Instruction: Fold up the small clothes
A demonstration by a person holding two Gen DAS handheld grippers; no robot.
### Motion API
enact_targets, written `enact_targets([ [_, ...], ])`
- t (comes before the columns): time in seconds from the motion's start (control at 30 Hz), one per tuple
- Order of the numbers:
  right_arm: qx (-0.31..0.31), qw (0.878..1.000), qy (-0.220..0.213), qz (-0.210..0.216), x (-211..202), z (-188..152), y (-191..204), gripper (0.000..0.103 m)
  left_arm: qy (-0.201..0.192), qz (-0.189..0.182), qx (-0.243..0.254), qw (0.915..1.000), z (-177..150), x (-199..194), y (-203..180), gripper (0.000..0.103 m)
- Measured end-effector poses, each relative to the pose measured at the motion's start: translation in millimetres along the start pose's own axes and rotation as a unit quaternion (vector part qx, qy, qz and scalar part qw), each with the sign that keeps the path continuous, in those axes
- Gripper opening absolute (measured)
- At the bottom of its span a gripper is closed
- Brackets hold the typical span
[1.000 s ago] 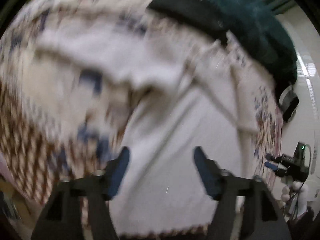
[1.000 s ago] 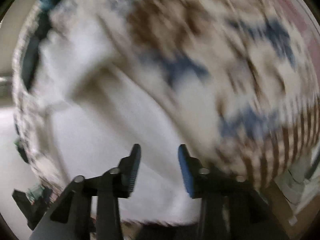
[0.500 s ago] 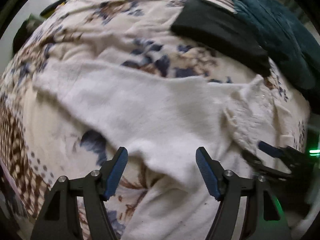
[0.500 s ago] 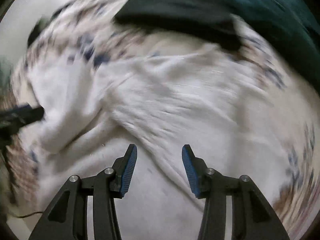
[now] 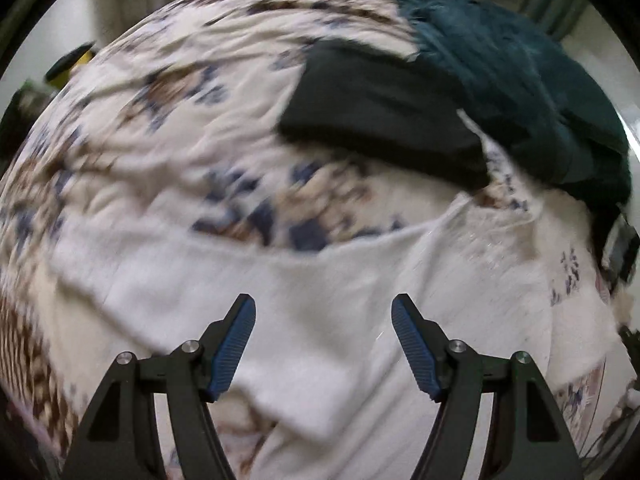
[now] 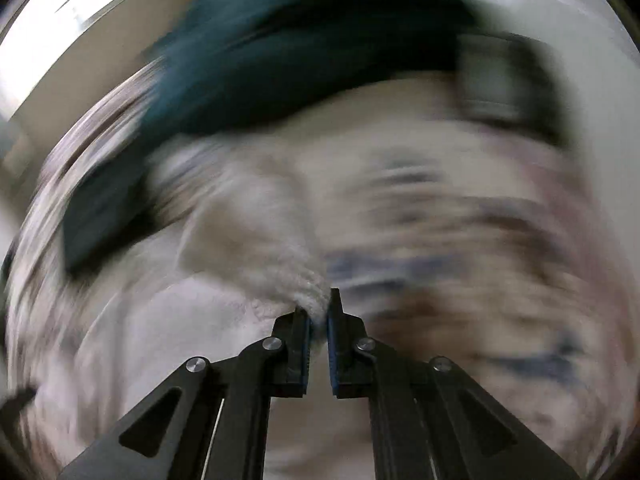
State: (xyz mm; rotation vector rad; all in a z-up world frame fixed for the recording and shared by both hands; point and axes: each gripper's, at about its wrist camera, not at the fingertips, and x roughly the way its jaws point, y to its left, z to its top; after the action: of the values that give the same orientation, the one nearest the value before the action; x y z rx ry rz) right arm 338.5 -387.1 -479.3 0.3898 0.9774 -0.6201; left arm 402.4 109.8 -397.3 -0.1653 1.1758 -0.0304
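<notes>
A white garment (image 5: 328,292) lies spread across a floral bedspread (image 5: 168,120). My left gripper (image 5: 323,312) hovers over the garment's middle, open, with nothing between its blue pads. In the right wrist view, which is blurred, my right gripper (image 6: 318,312) is shut on a bunched edge of the white garment (image 6: 256,240), and fabric bulges out from between the pads. A folded black garment (image 5: 384,112) and a dark teal cloth (image 5: 520,80) lie beyond the white one.
The teal cloth (image 6: 260,60) fills the far side in the right wrist view, with a dark boxy object (image 6: 500,80) beside it. A yellow-and-black item (image 5: 70,64) sits off the bed's far left edge. A pale floor surrounds the bed.
My right gripper went from open above the garment to shut on its edge. My left gripper slid across the garment, staying open; the black and teal clothes shifted lower in its view.
</notes>
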Motion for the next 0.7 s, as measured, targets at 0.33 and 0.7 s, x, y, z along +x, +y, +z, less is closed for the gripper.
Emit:
enact_targets([
  [0.33, 0.144, 0.985, 0.093, -0.009, 41, 10, -88, 0.047, 0.059, -0.029, 0.097, 0.9931, 60, 104, -68, 0.069],
  [0.7, -0.181, 0.94, 0.278, 0.081, 176, -22, 118, 0.042, 0.119, 0.011, 0.188, 0.9749, 45, 168, -85, 0.064],
])
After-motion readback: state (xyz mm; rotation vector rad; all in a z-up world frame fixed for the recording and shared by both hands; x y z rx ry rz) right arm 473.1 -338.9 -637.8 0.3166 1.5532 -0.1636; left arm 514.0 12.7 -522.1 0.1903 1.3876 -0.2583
